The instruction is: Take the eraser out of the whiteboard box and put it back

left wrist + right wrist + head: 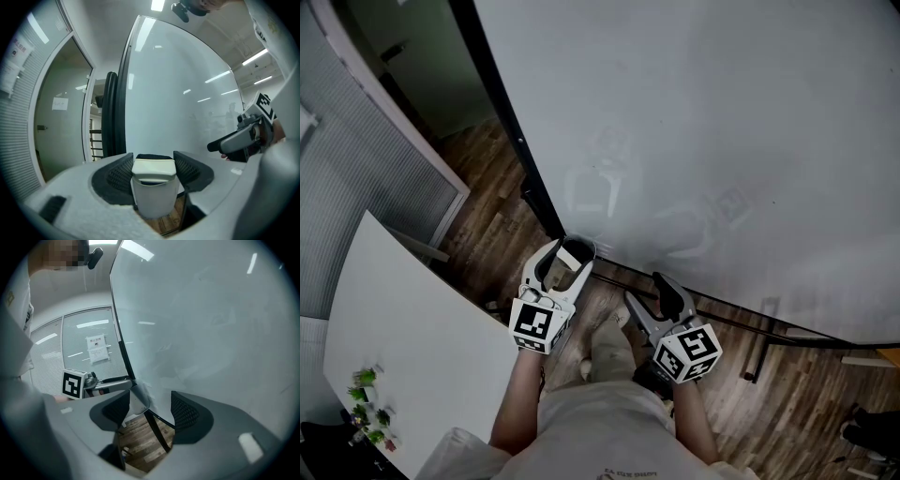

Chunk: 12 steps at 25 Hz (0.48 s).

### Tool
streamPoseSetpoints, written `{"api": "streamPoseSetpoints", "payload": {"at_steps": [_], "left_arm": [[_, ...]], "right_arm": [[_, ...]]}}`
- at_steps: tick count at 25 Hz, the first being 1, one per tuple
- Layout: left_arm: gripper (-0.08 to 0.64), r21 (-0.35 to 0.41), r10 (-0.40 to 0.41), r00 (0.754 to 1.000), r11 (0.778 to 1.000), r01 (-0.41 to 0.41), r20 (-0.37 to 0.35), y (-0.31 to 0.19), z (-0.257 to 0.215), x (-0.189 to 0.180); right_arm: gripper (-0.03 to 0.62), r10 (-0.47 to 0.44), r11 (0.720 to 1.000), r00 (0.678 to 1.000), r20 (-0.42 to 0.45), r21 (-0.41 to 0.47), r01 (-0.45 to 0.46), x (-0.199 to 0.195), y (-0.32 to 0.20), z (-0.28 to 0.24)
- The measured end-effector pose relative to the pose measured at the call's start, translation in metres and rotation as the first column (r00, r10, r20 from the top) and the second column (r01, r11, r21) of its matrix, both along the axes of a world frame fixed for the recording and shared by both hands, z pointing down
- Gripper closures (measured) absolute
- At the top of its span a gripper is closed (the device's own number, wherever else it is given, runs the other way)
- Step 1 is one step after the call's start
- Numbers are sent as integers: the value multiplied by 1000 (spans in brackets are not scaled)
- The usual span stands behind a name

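Observation:
My left gripper (pixel 566 264) is shut on a white whiteboard box (pixel 576 253), held close to the lower left corner of the whiteboard (pixel 703 141). In the left gripper view the box (pixel 153 187) fills the gap between the two ribbed pads. A cream cap (pixel 153 168) and a black strip (pixel 151 156) show at its far end; whether these belong to the eraser I cannot tell. My right gripper (pixel 645 291) hangs open and empty a little to the right of the box, jaws towards the board. In the right gripper view the box (pixel 138 400) sits just beyond the left pad.
The board's black frame (pixel 502 103) runs down to a stand over the wooden floor (pixel 487 178). A white table (pixel 412 347) with a small plant (pixel 367 398) lies to the left. Behind it stands a glass wall with blinds (pixel 356 159).

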<state>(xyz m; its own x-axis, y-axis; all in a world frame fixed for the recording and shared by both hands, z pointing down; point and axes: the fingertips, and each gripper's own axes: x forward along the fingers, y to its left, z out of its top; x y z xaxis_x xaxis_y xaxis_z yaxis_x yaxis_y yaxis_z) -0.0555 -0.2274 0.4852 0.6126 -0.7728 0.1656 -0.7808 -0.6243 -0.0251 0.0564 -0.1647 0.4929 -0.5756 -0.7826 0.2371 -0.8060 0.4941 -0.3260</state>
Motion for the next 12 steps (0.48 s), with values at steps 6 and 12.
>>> {"api": "streamPoseSetpoints", "payload": {"at_steps": [6,12], "left_arm": [[295,-9,0,1000,1000,-1,-4,-1,-2,0],[295,-15,2,1000,1000,-2,-12,-1,-3,0]], "right_arm": [[314,4,1000,1000,4,5,-4,3,-2,-3],[318,4,1000,1000,-2,4,-4,5,0,-3]]}}
